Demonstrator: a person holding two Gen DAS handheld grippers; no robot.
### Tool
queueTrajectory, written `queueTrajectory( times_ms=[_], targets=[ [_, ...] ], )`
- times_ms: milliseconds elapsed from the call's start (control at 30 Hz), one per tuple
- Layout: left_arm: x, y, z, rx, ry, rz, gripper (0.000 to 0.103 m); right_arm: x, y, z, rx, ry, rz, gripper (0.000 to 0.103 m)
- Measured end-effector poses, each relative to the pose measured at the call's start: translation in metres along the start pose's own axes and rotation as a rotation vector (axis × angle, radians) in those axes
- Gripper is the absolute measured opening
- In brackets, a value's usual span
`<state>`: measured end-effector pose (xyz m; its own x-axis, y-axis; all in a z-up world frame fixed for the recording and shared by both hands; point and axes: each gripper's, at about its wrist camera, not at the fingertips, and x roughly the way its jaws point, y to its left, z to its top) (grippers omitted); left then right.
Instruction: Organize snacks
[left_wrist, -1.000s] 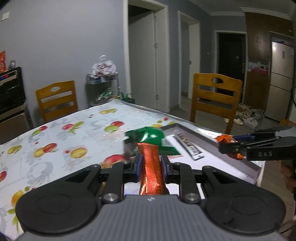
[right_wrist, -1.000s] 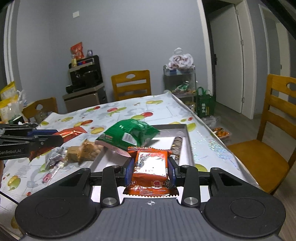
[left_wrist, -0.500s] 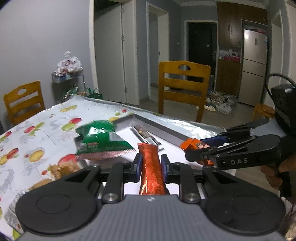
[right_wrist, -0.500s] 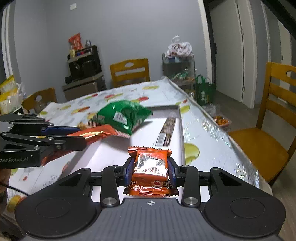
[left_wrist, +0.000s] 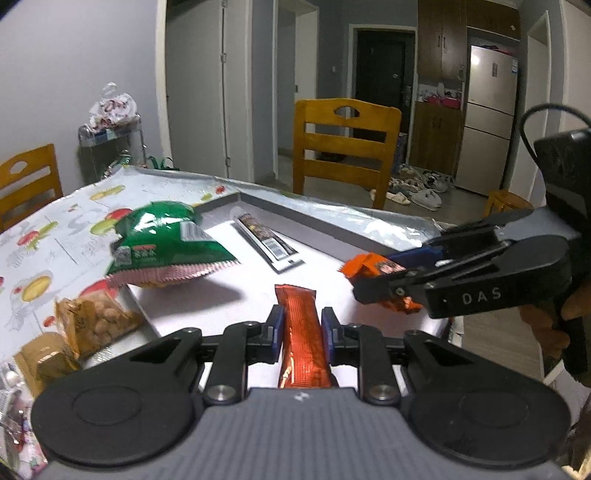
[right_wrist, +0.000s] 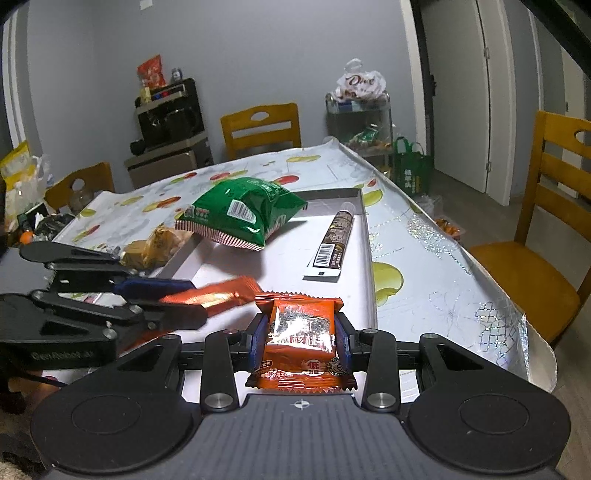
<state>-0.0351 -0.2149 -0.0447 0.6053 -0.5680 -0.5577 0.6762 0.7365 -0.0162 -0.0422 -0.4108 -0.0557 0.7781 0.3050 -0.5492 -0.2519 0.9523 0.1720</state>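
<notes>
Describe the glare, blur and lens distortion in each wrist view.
Left wrist view: fisheye bends the door frames; the red stick pack shows speckled sheen; the peanut bag at the left edge looks soft.
Right wrist view: glare washes out the orange snack packet's print; the red stick pack is motion-blurred.

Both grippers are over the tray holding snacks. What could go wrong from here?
1. The left gripper and right gripper hover close together over the shallow grey tray; they could collide on release.
2. The puffy green snack bag overhangs the tray's left rim and may slide out if nudged.
3. The long orange foil stick could land on the dark sachet.
</notes>
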Motion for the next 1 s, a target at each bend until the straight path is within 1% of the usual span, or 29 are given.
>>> queueTrajectory(
  times_ms=[100, 167, 467, 667, 1000],
  targets=[
    [-0.001, -0.008, -0.002, 0.031, 0.004, -0.026, 0.019, 0.001, 0.001, -0.001, -0.011, 0.008, -0.004, 0.039],
    [0.000, -0.011, -0.003, 0.042, 0.010, -0.030, 0.019, 0.002, 0.000, -0.001, -0.010, 0.014, -0.011, 0.039],
    [0.004, -0.010, -0.007, 0.021, 0.036, -0.044, 0.019, 0.005, 0.005, 0.000, -0.029, 0.025, -0.010, 0.039],
    [0.000, -0.015, -0.008, 0.043, 0.037, -0.071, 0.019, 0.005, 0.006, 0.000, -0.035, 0.030, -0.011, 0.039],
    [0.001, -0.012, -0.011, 0.040, 0.060, -0.074, 0.019, 0.010, 0.008, 0.000, -0.047, 0.057, -0.017, 0.039]
  ],
)
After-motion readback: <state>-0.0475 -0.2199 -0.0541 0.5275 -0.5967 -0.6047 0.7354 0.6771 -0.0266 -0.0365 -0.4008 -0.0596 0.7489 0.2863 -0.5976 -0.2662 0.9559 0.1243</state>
